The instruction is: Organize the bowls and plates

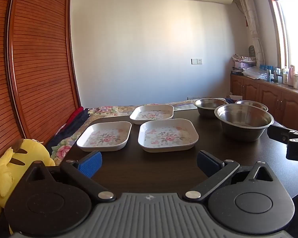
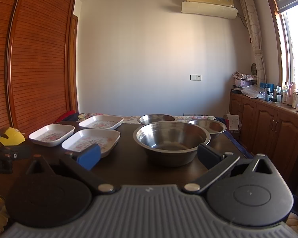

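Both grippers, left gripper (image 1: 149, 163) & right gripper (image 2: 148, 154), sit wide apart at frame bottom, holding nothing. Mid-frame on the dark table (image 1: 159, 170): 3 floral plates (image 1: 167, 134) left, 3 steel bowls (image 2: 171, 138) right, all separate. Nothing stacked yet, so the task looks barely begun.

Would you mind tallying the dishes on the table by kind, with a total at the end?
Square floral plates: 3, namely the near-left plate, the near-right plate and the far plate.
Steel bowls: 3, namely the large near bowl, the far-left bowl and the far-right bowl.
Total: 6 dishes, none stacked.
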A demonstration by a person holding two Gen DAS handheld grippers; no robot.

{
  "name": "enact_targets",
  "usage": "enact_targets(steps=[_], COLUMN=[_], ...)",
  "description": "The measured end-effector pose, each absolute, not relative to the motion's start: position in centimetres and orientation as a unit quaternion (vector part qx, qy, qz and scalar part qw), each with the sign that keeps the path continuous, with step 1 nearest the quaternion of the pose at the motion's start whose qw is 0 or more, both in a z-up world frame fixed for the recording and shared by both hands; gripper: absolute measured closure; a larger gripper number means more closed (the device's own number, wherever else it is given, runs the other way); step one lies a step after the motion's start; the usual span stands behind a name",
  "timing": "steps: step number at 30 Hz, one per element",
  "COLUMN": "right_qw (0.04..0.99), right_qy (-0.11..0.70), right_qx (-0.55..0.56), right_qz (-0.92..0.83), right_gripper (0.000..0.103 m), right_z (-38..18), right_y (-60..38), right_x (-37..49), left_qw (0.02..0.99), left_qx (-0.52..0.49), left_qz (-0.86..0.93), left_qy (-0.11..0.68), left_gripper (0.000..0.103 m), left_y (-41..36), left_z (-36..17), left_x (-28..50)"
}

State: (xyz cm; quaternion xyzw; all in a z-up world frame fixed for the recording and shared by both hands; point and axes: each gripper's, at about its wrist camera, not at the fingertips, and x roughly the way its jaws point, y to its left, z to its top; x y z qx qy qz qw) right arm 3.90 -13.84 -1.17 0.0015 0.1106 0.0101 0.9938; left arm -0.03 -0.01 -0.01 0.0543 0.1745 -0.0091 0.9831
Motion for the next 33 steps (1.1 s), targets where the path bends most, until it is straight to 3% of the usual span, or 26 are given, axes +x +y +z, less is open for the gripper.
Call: enact_targets(steps=[33], right_qw=[0.994], right_qy=[0.112], right_qx=[0.0], right_qz=[0.011], right_gripper=[0.0], right_z=[-1.19], right_y=[-13.9], right_x=[3.82], left_qw=[0.982], left_qx=[0.054], left_qz=[-0.01], left_qy=[0.179], left_gripper=[0.0], left_y=[-0.19], left_z=[0.31], left_x=[0.2])
